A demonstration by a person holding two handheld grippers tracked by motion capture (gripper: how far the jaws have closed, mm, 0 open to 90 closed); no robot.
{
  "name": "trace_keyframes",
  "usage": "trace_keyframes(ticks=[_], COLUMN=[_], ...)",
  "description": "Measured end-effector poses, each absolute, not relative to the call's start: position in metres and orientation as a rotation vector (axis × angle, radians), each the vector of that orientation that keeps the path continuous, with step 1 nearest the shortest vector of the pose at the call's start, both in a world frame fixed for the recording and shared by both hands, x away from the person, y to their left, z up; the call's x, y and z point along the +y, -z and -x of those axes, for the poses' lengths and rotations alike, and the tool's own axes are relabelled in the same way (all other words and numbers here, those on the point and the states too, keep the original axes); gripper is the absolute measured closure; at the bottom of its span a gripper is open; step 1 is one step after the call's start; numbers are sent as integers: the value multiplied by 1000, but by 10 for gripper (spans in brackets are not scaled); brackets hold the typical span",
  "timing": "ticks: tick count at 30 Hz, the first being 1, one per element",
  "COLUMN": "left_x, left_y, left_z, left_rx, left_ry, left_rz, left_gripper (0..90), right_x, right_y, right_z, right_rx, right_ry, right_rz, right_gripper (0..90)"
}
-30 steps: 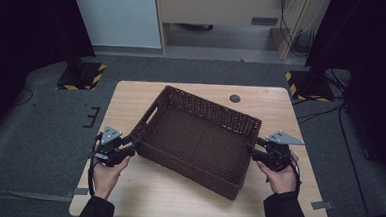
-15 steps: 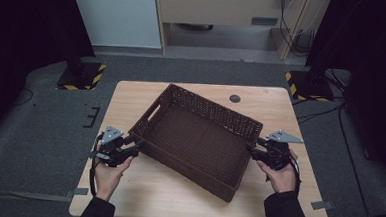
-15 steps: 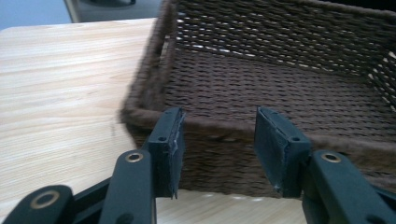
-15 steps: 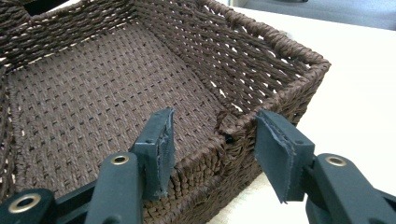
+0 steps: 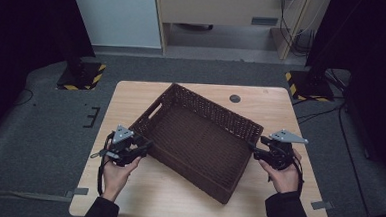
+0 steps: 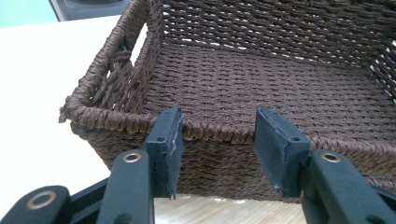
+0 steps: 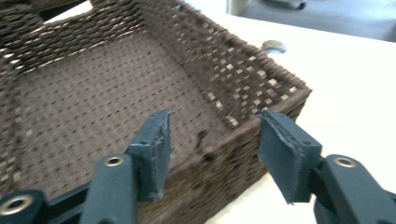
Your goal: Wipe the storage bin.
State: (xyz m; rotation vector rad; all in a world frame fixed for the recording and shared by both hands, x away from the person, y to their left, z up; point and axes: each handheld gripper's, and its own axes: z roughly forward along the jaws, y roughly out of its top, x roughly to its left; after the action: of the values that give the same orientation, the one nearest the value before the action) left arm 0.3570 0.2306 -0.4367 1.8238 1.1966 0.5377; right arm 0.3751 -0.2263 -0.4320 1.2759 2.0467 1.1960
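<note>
L gripper (image 6: 217, 140) & R gripper (image 7: 212, 149): jaws have just been opening, now spread, gripping nothing. Wicker basket (image 5: 199, 139) sits on the table (image 5: 281, 105) just past the fingertips, rim at pad height, skewed. Prob. release step: back both straight off so pads don't snag weave.

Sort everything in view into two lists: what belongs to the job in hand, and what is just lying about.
In the job:
- woven basket
- left gripper, jaws open at the basket's rim
- right gripper, jaws open at the basket's rim

Lying about:
- small dark round piece on the table
</note>
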Motion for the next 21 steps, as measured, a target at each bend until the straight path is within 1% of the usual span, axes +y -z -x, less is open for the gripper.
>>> trace_keyframes(ticks=[7,15,21], left_x=[234,222,211], left_y=[438,432,434], left_z=[-366,-350,-351], left_rx=[1219,1167,1152], left_ry=[-535,-515,-512], left_rz=[-1803,-1815,-1847], left_gripper=[499,474,461], right_x=[-223,-222,-217], right_y=[442,443,442], right_z=[-384,-378,-369], right_rx=[2033,2047,2040], right_ry=[-1170,-1181,-1166], right_rz=[-1277,-1313,-1328], right_gripper=[426,431,430])
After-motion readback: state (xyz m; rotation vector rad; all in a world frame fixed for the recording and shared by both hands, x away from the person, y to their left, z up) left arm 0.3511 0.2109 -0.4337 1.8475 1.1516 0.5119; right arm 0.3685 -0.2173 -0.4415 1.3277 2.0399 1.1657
